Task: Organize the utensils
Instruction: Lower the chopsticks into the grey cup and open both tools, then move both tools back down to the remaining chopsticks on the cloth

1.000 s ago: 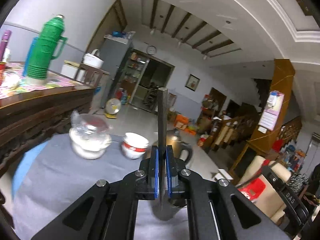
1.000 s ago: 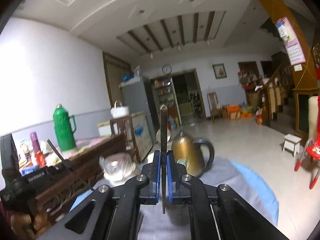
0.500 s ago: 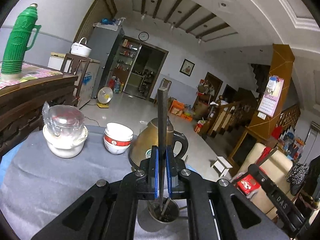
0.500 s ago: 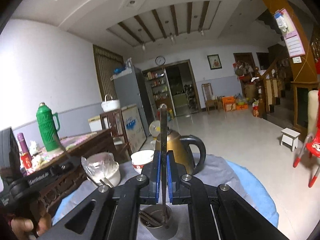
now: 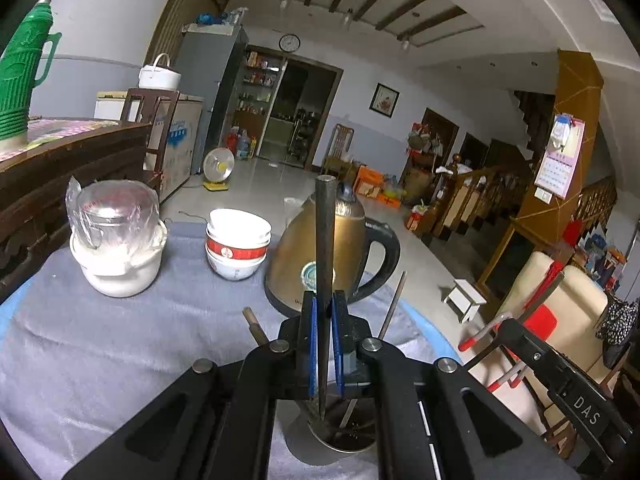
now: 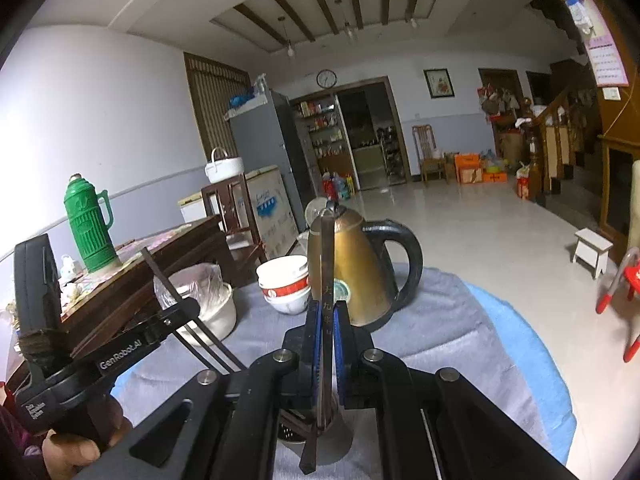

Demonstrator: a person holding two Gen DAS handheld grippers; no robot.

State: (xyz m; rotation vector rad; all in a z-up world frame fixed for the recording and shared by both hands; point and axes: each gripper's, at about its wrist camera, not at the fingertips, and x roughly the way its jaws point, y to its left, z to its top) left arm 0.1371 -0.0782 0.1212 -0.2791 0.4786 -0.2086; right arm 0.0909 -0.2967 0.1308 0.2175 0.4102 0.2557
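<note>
My left gripper [image 5: 323,344] is shut on a dark chopstick [image 5: 324,240] held upright, its tip down inside a metal utensil cup [image 5: 340,436] on the grey tablecloth. Other chopsticks [image 5: 390,306] lean out of the cup. My right gripper [image 6: 327,344] is shut on another dark chopstick [image 6: 326,264] with gold lettering, its lower end beside the same cup [image 6: 308,432]. The left gripper [image 6: 120,344] also shows in the right wrist view at the left, a chopstick through it.
A brass kettle [image 5: 340,256] stands just behind the cup. Stacked red-and-white bowls [image 5: 236,244] and a white pot with a plastic-wrapped lid [image 5: 116,248] sit further left. A green thermos [image 5: 20,76] stands on a wooden sideboard. The round table edge drops off at right.
Both grippers have tilted down and moved forward over the table. The utensil cup has come into view under them, and both chopstick tips now reach down to it.
</note>
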